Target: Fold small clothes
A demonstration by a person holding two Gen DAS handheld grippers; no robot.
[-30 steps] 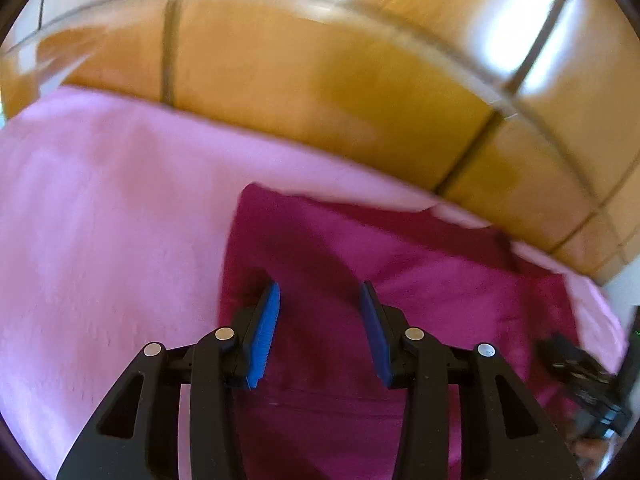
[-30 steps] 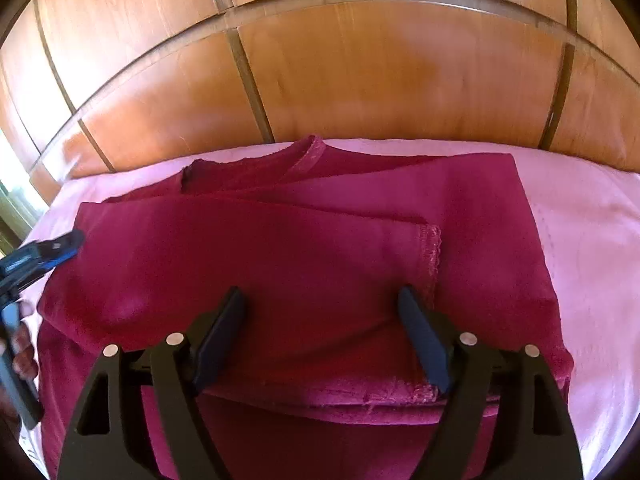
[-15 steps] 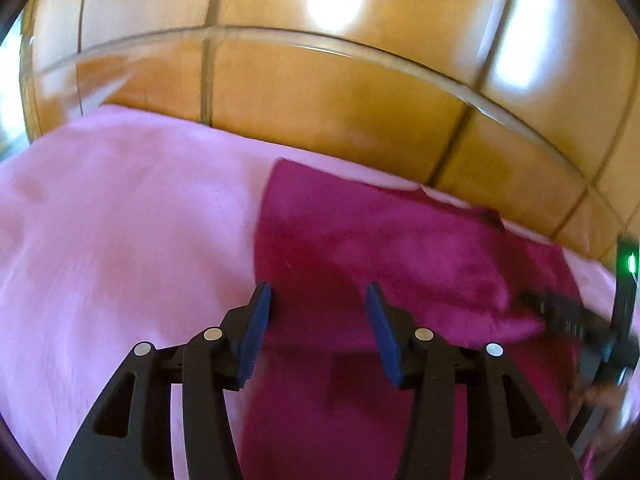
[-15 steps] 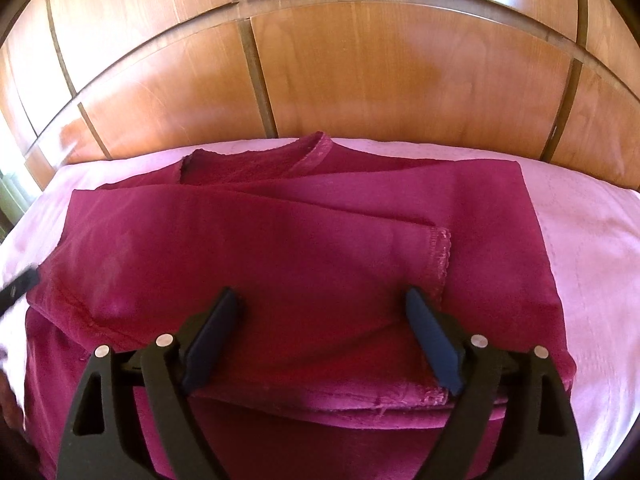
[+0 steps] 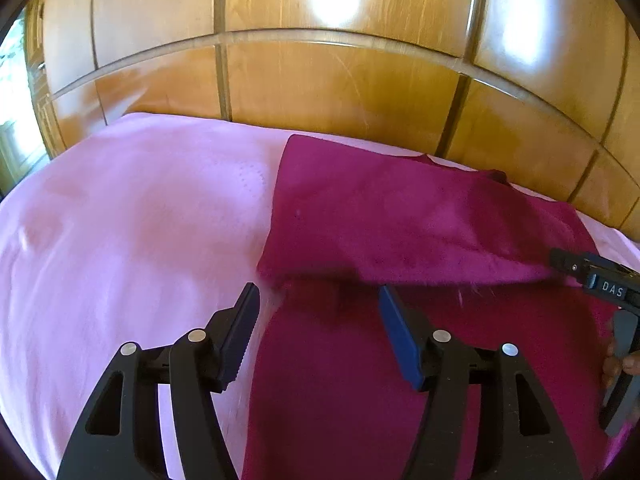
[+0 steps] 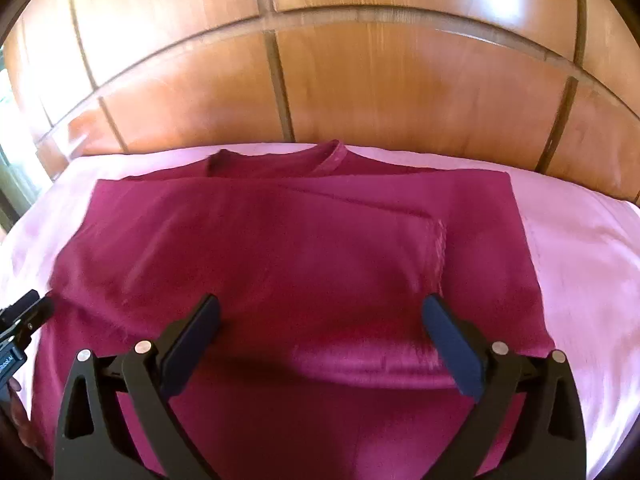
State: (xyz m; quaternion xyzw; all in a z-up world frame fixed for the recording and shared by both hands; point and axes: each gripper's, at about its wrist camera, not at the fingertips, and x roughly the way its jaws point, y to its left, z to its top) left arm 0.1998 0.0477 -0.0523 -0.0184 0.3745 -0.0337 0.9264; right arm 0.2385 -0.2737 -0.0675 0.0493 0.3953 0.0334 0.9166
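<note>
On the left side of the bed, the pink sheet (image 5: 120, 220) lay bare and smooth, with only soft wrinkles. Next to it, the left gripper (image 5: 316, 320) hovered above the near left corner of the dark red garment (image 5: 400, 208). Its jaws were opening and no cloth was between them; one blue pad (image 5: 400, 340) stood over the lower layer, the other over the sheet just beside the garment's edge.

The garment lay in the middle of the bed, close to the headboard, with its neckline (image 6: 336, 152) at the far side. A near part seemed folded over toward the far side, so its hem made a ridge (image 6: 380, 360) across the cloth. A sleeve hem (image 6: 438, 240) lay on top, to the right of the middle.

Further right, the right gripper (image 6: 320, 332) was above this ridge. Its jaws were opening, almost as wide as they could go, and they held nothing.

In my judgement, one fold was just laid down and both tools were letting go. To do this step well, the hands should lift away straight, so the pads do not drag the top layer back. Then the fold can be pressed flat, and the left and right edges checked to be in line before a next fold. Soft cloth slips easily on a smooth sheet.

Behind the bed stood a glossy wooden headboard (image 6: 360, 80) with dark grooves, and bright light reflected on its panels. Daylight came from the far left.
</note>
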